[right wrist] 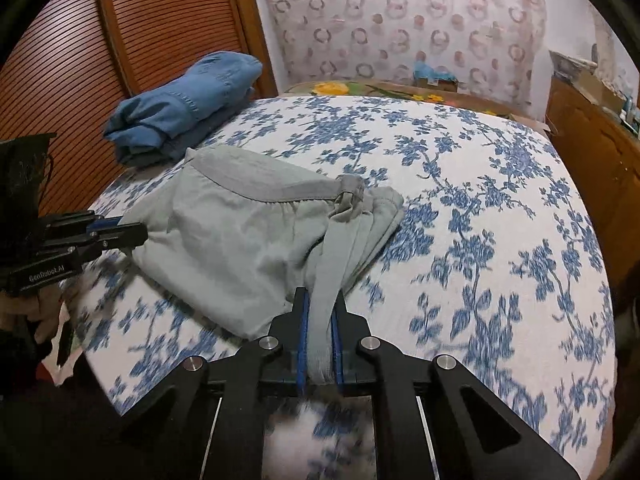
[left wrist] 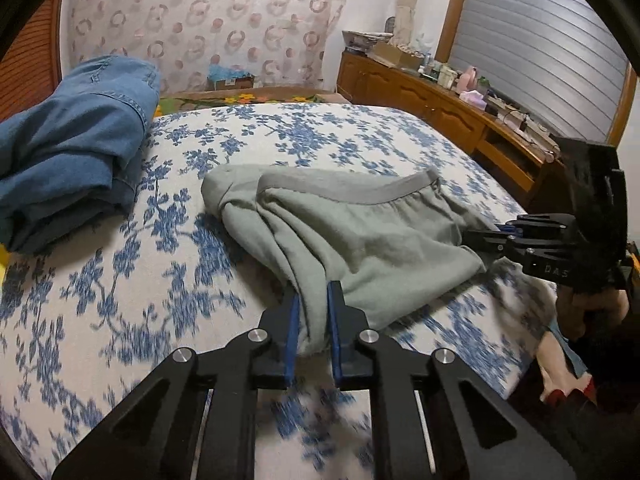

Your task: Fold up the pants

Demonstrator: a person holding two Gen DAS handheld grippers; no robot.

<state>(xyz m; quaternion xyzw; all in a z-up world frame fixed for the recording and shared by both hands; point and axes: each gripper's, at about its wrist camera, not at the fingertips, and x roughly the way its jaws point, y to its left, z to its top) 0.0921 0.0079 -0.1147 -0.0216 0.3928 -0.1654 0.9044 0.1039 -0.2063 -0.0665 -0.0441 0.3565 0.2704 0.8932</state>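
Grey-green pants [left wrist: 352, 232] lie bunched on the bed, waistband toward the far side; they also show in the right wrist view [right wrist: 240, 232]. My left gripper [left wrist: 314, 300] is shut on the near left edge of the pants, cloth pinched between its blue pads. My right gripper [right wrist: 320, 308] is shut on a gathered grey strip of the pants at the near right. Each gripper shows in the other's view, the right one [left wrist: 486, 234] and the left one [right wrist: 138, 230], both at the cloth's edge.
The bed has a white sheet with blue flowers [right wrist: 480, 200]. Folded blue jeans [left wrist: 72, 140] lie at the far left of the bed, also in the right wrist view [right wrist: 180, 108]. A wooden sideboard with clutter [left wrist: 440, 92] runs along the right. A slatted wooden door [right wrist: 80, 60] stands left.
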